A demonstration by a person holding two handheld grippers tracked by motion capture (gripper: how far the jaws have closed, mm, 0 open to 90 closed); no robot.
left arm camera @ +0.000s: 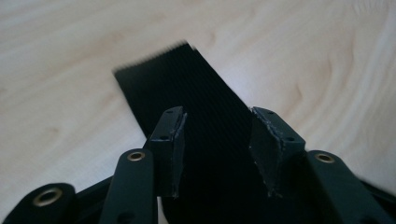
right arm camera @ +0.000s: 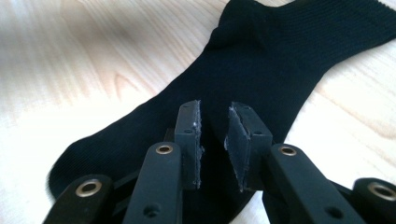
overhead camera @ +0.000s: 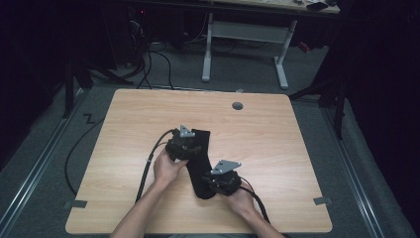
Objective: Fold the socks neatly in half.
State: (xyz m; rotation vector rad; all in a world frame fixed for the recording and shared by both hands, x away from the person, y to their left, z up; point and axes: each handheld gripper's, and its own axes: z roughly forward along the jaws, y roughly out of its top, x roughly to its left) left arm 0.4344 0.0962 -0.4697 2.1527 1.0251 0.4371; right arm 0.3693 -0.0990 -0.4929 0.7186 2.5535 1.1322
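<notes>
Recording lab or test room — dark, grey carpeted floor (overhead camera: pixel 44 144). One bare wooden table (overhead camera: pixel 277 148) under a fixed overhead camera, metal rails (overhead camera: pixel 29 173) on the floor at either side. Cables (overhead camera: pixel 148 64) run to equipment behind — a white-legged workbench (overhead camera: pixel 247 34) at the back.

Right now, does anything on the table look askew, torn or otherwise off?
Nothing stands out. The black sock lies flat and whole on the wooden table, set diagonally. The left gripper and right gripper are open above it, gripping nothing.
</notes>
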